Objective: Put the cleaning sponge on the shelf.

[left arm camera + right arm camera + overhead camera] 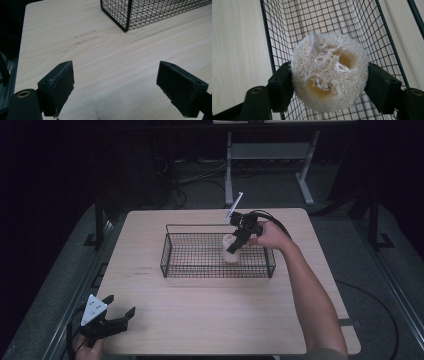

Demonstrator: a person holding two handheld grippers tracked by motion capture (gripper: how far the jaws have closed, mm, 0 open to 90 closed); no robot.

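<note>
High view: one light wooden table [200, 320], one black wire basket [172, 247] on it, its long axis running across the table from side to side. All places below are given from the basket.

Loofah slice [230, 249] — pale, fibrous, roughly round. Inside the basket, right of its centre, raised off the mesh floor. Held by the right gripper [234, 245], which reaches down over the basket's far rim with the person's right hand [272, 236] just beside the basket's right end. A grey three-cornered plate [233, 206] stands above the far rim.

Left gripper [119, 312] — well apart from the basket, towards the table's near left corner, jaws spread wide with nothing between them. Left hand [89, 349] at the near table edge.

Right gripper view: the loofah slice [329, 77] faces the camera flat-on, two hollow chambers and a loose white strand visible — detail the high view is too small to give. Its two jaws press on the slice's opposite edges; the basket [269, 45] mesh lies behind and below.

Left gripper view: the left gripper [115, 82] over bare table [105, 62], one corner of the basket [126, 21] ahead. Faint dark scuff marks on the wood near that corner; no legible writing or brand on any item.
</note>
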